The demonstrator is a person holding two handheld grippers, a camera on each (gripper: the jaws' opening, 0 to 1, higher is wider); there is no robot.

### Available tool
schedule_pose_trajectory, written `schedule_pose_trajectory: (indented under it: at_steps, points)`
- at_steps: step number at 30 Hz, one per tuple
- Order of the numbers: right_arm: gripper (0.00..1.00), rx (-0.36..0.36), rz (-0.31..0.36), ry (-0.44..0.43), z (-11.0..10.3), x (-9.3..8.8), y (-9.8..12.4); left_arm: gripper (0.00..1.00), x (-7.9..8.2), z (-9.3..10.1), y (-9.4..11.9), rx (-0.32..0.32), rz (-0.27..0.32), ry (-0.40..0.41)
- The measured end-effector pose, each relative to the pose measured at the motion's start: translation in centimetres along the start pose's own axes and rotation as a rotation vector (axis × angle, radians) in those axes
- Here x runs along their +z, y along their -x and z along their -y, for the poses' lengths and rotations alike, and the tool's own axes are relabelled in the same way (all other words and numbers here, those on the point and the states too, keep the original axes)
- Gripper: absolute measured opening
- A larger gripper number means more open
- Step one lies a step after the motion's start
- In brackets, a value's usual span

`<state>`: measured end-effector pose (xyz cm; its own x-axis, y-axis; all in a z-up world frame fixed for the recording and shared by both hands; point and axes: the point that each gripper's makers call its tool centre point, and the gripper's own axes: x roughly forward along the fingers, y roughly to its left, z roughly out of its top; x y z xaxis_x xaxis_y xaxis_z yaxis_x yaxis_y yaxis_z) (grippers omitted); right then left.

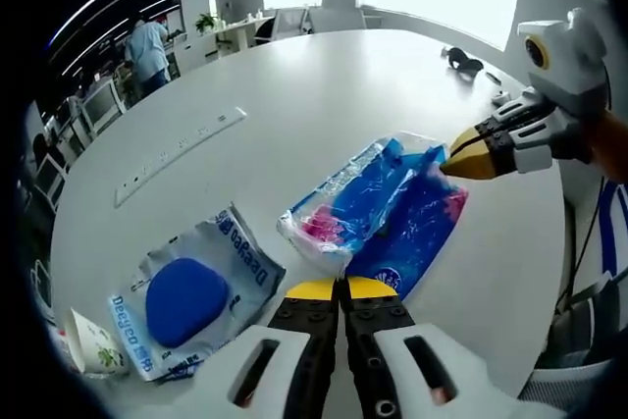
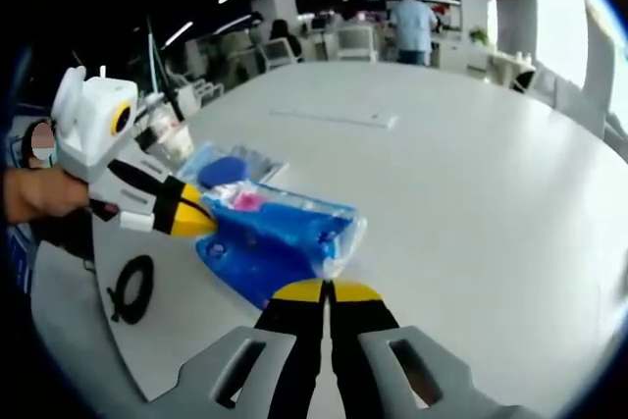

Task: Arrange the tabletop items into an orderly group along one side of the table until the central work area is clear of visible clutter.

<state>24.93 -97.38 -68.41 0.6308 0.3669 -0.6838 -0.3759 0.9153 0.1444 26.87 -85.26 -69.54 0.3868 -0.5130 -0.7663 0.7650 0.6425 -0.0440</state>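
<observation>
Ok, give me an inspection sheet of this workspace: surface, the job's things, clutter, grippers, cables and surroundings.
Surface: large white round table, with a flush white socket strip.
Job's things: blue and pink plastic packet near centre; clear Deegoo pouch holding a blue pad beside it; paper cup at the table edge.
Clutter: small dark item at the far edge.
Grippers: left gripper shut, at the packet's near edge; right gripper shut, at its opposite end.
Cables: coiled black cable on the table.
Surroundings: open office, desks, a person standing.
</observation>
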Motion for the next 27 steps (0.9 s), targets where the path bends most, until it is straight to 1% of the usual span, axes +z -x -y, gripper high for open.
schedule_pose_trajectory:
  at_steps: [12, 21, 27]
  points:
    - [0.0, -0.008, -0.008, 0.012, 0.9, 0.1, -1.1, 0.0, 0.3, -0.6, -1.3, 0.004, -0.007, 0.005]
    - [0.0, -0.016, -0.01, 0.002, 2.0, 0.0, -1.9, 0.0, 0.7, -0.8, -2.4, 0.005, -0.01, 0.005]
    - [0.0, -0.017, -0.012, 0.0, 2.4, 0.0, -2.4, 0.0, 0.9, -1.2, -3.1, 0.01, -0.016, 0.005]
